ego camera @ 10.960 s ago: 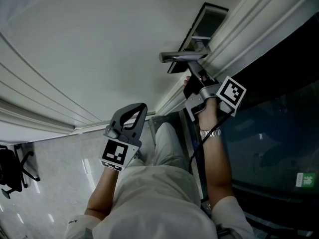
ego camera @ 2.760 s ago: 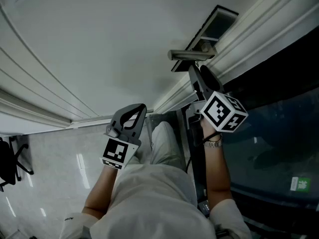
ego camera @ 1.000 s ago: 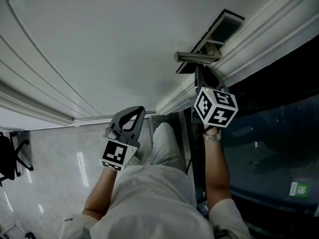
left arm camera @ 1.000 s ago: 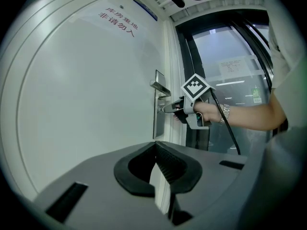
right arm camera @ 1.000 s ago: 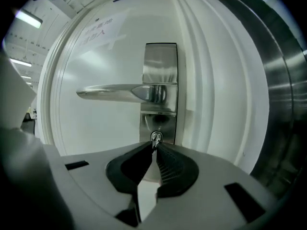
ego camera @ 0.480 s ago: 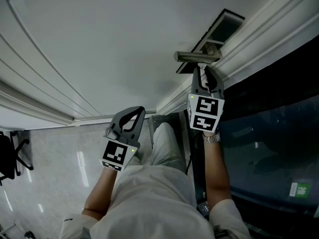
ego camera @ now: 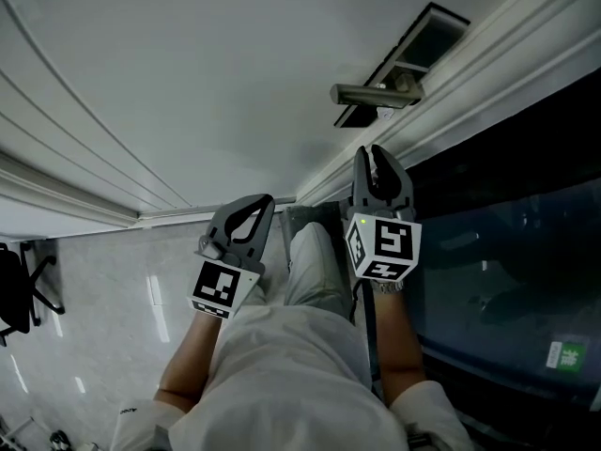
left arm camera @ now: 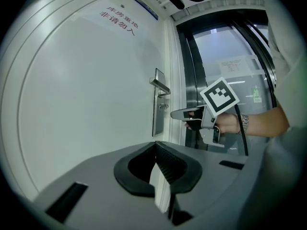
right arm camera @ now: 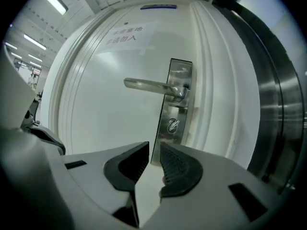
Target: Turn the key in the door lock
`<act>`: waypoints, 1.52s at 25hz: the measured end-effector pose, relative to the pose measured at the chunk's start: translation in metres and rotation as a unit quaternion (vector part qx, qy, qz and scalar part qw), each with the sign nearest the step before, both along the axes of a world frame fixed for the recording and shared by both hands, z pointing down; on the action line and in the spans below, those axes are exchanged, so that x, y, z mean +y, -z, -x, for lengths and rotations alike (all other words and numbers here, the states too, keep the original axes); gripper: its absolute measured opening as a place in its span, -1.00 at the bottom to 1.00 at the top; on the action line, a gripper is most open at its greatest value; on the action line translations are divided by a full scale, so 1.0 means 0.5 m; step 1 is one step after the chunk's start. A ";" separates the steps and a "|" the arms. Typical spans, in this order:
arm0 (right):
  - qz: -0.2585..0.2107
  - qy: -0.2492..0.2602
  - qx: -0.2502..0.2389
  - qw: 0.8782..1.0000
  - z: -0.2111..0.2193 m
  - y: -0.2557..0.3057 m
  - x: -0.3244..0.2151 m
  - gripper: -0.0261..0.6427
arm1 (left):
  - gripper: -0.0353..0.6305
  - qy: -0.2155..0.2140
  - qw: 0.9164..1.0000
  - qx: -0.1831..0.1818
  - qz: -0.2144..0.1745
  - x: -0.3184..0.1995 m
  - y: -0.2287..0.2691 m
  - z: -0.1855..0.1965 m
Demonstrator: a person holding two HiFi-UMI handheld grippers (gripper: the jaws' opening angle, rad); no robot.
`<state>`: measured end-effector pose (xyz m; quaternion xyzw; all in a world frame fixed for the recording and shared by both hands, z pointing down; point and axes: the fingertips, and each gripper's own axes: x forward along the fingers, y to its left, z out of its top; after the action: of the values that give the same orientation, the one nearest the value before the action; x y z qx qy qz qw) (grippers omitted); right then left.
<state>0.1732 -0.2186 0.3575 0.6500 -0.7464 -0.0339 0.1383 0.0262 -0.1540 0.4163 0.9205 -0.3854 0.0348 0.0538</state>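
Observation:
A steel lock plate (right arm camera: 175, 110) with a lever handle (right arm camera: 151, 85) is on the white door (ego camera: 188, 73). The key (right arm camera: 172, 125) sits in the keyhole under the handle, on a slant. My right gripper (ego camera: 376, 152) hangs a short way back from the lock, and the key shows above its fingertips (right arm camera: 153, 150). Its jaws have just been opening and now stand slightly apart with nothing between them. My left gripper (ego camera: 269, 201) is held off to the left, away from the lock, jaws together and empty. In the left gripper view, the right gripper (left arm camera: 174, 114) points at the key (left arm camera: 163, 107).
A moulded white door frame (ego camera: 488, 54) runs beside the lock, with dark glass and metal framing (ego camera: 507, 214) to its right. An office chair (ego camera: 19, 299) stands on the pale floor at far left. The person's torso and legs fill the lower middle of the head view.
The right gripper has come off the key and drawn back from the lock toward the person, rolling so another face of its marker cube shows; its jaws now stand apart. The left gripper has not moved.

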 end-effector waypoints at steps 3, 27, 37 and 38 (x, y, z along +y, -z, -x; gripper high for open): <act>-0.011 0.016 -0.029 0.999 0.021 -0.009 0.029 -0.71 | -0.87 0.001 1.000 -0.001 -0.005 0.005 0.002 0.004; 0.027 0.128 -0.121 0.984 0.171 -0.173 0.167 -0.91 | -0.87 0.022 0.999 -0.035 0.000 0.093 -0.063 0.093; 0.023 0.218 -0.128 0.967 0.268 -0.186 0.224 -0.91 | -0.87 0.062 0.998 -0.010 0.000 0.116 -0.070 0.117; 0.026 0.222 -0.129 0.966 0.275 -0.189 0.229 -0.91 | -0.87 0.067 0.998 -0.008 0.001 0.117 -0.071 0.122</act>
<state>0.0358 -0.1042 0.4522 0.4629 -0.8843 0.0396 0.0467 -0.0346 -0.0954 0.4521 0.8921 -0.4469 0.0388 0.0544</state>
